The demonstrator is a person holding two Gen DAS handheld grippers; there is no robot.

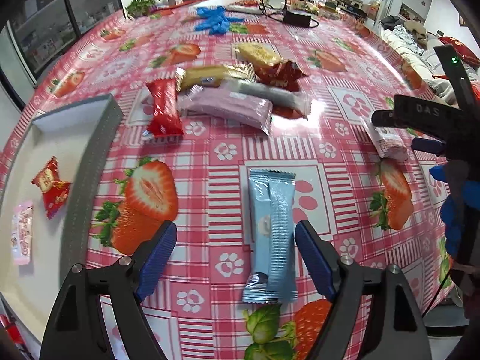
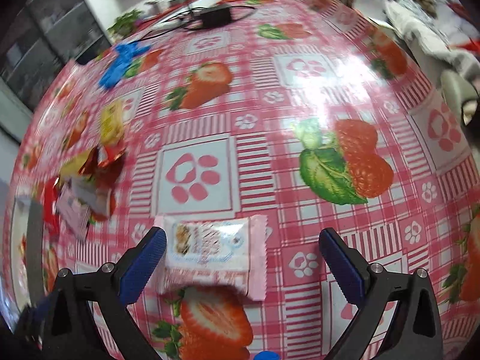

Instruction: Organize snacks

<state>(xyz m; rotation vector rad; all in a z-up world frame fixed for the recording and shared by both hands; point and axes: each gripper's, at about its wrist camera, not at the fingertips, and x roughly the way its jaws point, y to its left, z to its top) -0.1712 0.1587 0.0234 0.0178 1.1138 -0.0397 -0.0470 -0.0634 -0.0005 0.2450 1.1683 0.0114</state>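
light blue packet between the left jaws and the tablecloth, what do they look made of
Light blue packet: likely thin plastic film, satin sheen, with crimped ends and a back seam. Tablecloth: probably glossy vinyl or oilcloth; printed strawberries and bright glare patches suggest a wipeable coating.

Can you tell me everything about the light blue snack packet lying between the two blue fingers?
The light blue snack packet is a long, slim, shiny wrapper with crimped, zigzag ends and a seam running down its back. A small pale picture shows near its middle. It lies flat, sealed, lengthwise on the strawberry tablecloth, away from the pile of other snacks. The left tool hangs over it with both fingers wide apart, one on each side; neither finger seems to touch it.
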